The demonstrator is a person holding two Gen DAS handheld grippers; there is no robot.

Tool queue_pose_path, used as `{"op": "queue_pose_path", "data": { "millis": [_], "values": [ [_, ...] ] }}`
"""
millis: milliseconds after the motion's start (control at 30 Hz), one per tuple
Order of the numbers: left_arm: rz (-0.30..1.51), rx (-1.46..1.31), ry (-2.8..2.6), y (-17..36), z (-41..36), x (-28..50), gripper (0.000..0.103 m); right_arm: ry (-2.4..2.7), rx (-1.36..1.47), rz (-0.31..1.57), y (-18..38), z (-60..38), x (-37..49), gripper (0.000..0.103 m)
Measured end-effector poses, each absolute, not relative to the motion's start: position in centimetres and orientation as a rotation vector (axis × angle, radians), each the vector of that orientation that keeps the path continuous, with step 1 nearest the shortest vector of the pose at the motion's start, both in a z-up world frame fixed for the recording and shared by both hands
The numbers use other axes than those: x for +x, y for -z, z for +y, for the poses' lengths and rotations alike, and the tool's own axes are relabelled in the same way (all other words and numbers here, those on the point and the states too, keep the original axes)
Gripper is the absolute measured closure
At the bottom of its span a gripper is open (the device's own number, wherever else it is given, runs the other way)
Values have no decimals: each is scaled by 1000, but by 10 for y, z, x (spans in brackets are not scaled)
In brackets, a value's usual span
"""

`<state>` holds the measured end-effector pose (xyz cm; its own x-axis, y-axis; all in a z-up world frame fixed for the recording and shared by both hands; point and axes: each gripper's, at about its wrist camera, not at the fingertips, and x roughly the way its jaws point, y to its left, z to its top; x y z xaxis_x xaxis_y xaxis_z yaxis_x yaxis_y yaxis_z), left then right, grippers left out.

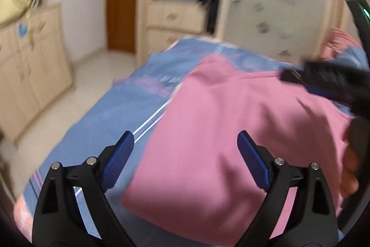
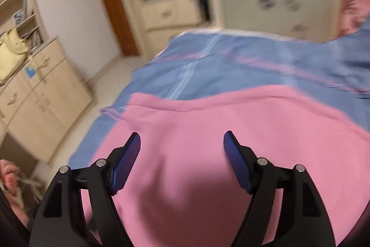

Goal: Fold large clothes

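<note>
On the blue bedsheet (image 2: 231,61) lies a folded pink garment (image 2: 208,131) (cream wardrobe (image 2: 171,13) at twelve o'clock), left gripper (image 1: 186,140) and right gripper (image 2: 181,139) both spread, empty

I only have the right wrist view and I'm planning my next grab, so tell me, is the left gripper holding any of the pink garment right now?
Observer: No. The left gripper has its jaws open above the pink garment, nothing between them.
Operator: Which part is it above?
Observer: The garment's left edge; one finger is over the blue bedsheet.
Operator: Can you see my right gripper from there?
Observer: Yes, the right gripper shows blurred, over the garment's far right part.
</note>
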<state>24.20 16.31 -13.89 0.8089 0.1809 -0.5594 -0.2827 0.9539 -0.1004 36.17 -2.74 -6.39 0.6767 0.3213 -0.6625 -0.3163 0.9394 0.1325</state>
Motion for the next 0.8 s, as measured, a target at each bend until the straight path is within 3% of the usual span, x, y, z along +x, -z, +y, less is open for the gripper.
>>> {"op": "queue_pose_path", "data": {
  "millis": [133,267,533,667,800],
  "values": [
    [653,-98,-114,150,121,258,11,-129,4,814,97,-98,349,28],
    [760,3,-149,176,92,277,11,-147,-29,839,143,-106,356,26],
    [639,-54,-101,151,102,263,12,22,144,646,114,-170,281,27],
    [765,-47,-98,178,92,280,11,17,196,800,160,-202,283,26],
    [703,46,-89,155,84,263,12,-90,183,714,140,-191,248,26]
  ]
}}
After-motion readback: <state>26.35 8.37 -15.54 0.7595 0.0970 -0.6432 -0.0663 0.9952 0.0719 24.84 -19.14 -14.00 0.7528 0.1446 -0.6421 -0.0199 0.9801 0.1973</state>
